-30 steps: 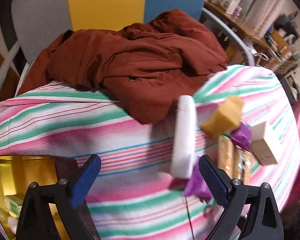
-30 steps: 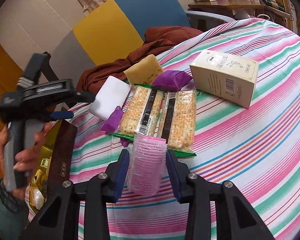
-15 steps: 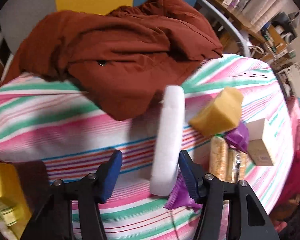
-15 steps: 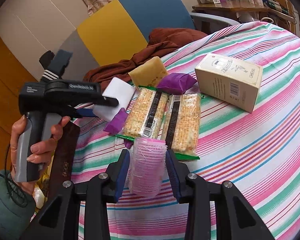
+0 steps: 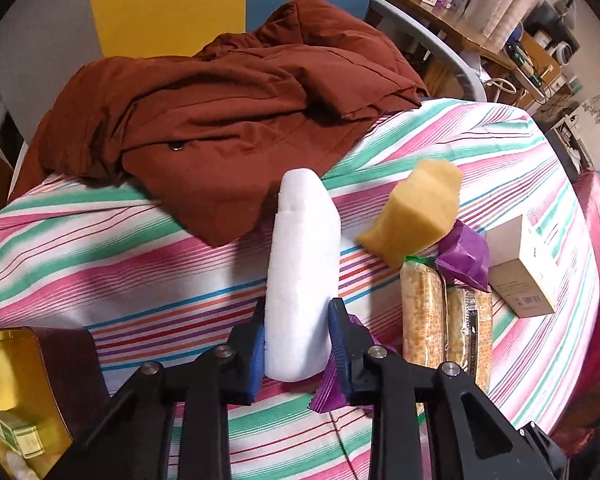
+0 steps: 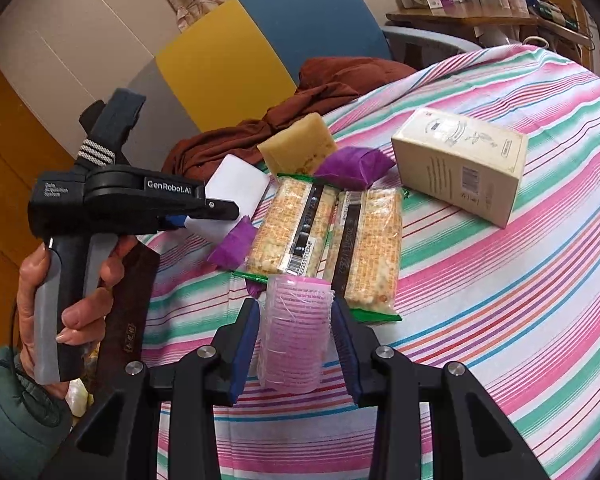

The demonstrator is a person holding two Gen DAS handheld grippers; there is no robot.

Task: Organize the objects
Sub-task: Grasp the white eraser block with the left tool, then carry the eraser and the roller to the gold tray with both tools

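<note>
In the left wrist view, the lower left of the frame cuts off a gold-lined box [image 5: 18,380], and the small carton inside it is too blurred to read; a purple wrapper [image 5: 327,388] is mostly hidden behind the right finger. The left gripper [image 5: 297,348] has just been closing, and its blue-padded fingers [image 5: 256,354] now press both sides of the white sponge block [image 5: 302,276], which stands on edge between them on the striped surface [image 5: 100,264], its far end reaching toward a rust-brown garment [image 5: 228,112]. A yellow sponge [image 5: 414,216] and two cracker packs [image 5: 444,320] lie to the right. In the right wrist view, the box is largely hidden behind the person's hand [image 6: 66,300] at lower left. The right gripper [image 6: 296,340] holds a pink ribbed roller [image 6: 296,332] upright, fingers narrow against its sides, just in front of the cracker packs; a cream carton [image 6: 460,168] sits at upper right.
</note>
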